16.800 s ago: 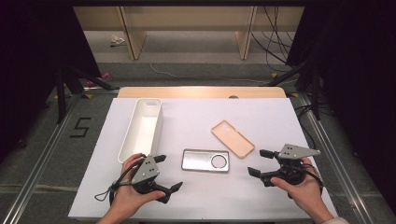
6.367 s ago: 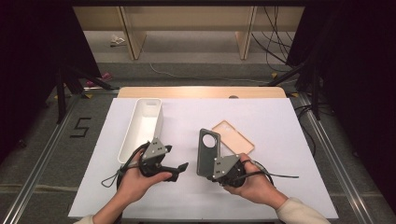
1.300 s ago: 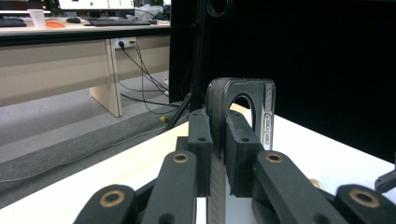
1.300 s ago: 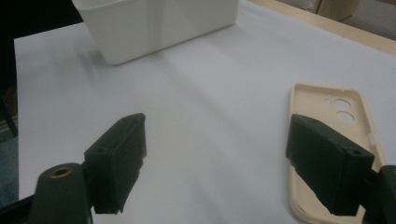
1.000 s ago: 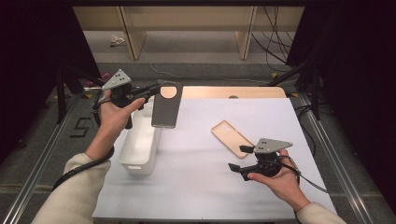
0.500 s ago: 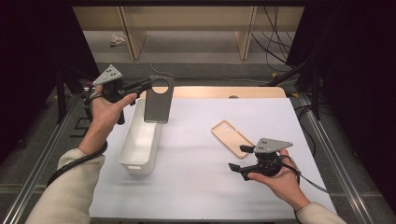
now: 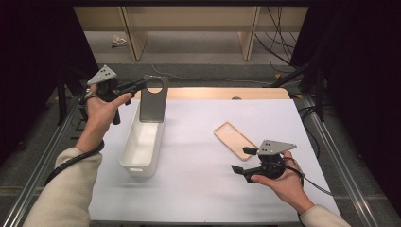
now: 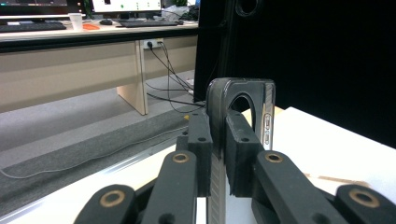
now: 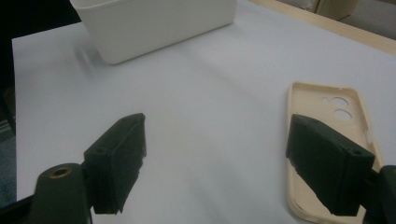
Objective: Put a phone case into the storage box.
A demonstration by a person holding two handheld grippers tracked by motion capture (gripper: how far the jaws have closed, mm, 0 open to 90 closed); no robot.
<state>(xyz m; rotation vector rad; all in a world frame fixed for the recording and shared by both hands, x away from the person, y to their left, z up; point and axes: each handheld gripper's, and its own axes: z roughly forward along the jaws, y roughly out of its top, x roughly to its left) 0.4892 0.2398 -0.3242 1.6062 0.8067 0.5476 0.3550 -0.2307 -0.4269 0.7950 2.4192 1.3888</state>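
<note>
My left gripper (image 7: 142,85) is shut on the top edge of a dark grey phone case (image 7: 152,101), which hangs upright above the far end of the long white bin (image 7: 142,142). In the left gripper view the case (image 8: 243,109) stands edge-on, pinched between the two pads (image 8: 200,135), its round camera cut-out above them. My right gripper (image 7: 242,160) rests low on the white table at the right, open, with nothing between its jaws. A beige phone case (image 7: 235,140) lies flat just beyond it; in the right gripper view this beige case (image 9: 327,116) sits by the right jaw.
The white table sheet (image 7: 198,142) ends at a wooden strip (image 7: 227,93) along the far edge. Metal rails (image 7: 331,137) run along both sides. In the right gripper view the white bin (image 9: 154,23) stands at the far left.
My left gripper has carried the dark case leftward, from beside the bin to above its far end. The right gripper has stayed in place.
</note>
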